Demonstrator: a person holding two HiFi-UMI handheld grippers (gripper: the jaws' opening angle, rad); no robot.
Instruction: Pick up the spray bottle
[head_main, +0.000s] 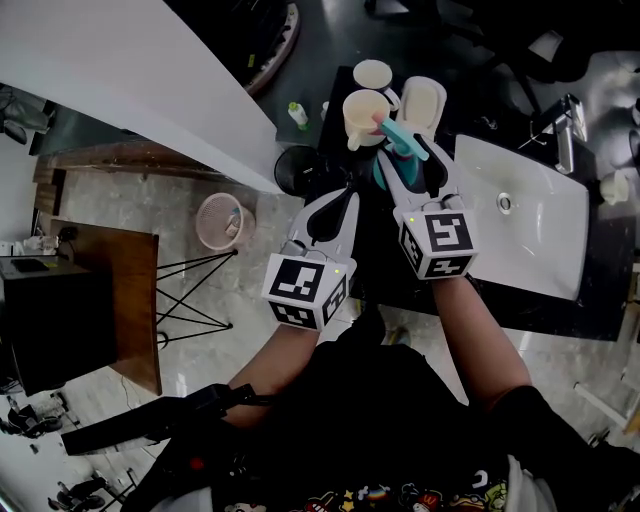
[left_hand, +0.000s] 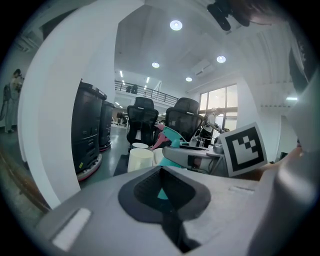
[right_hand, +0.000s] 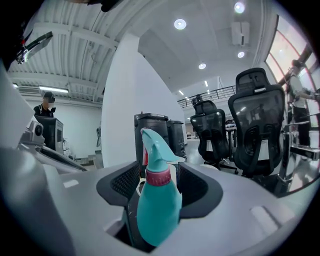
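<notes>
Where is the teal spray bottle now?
In the head view, the spray bottle is clamped in the right tool, just right of the cream cups and left of the white sink.

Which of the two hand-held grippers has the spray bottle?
The right hand-held gripper: its jaws clamp the teal spray bottle by its body. The left hand-held gripper is shut on nothing.

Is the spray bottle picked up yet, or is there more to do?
Nearly there. Done: the right tongs are shut on the teal spray bottle, so the grab is made. In hand: the bottle leans in the tongs over the dark counter, near the cups. I can't tell if it is off the surface. Left: probably just lifting it clear. The left tongs are shut and empty.
</notes>
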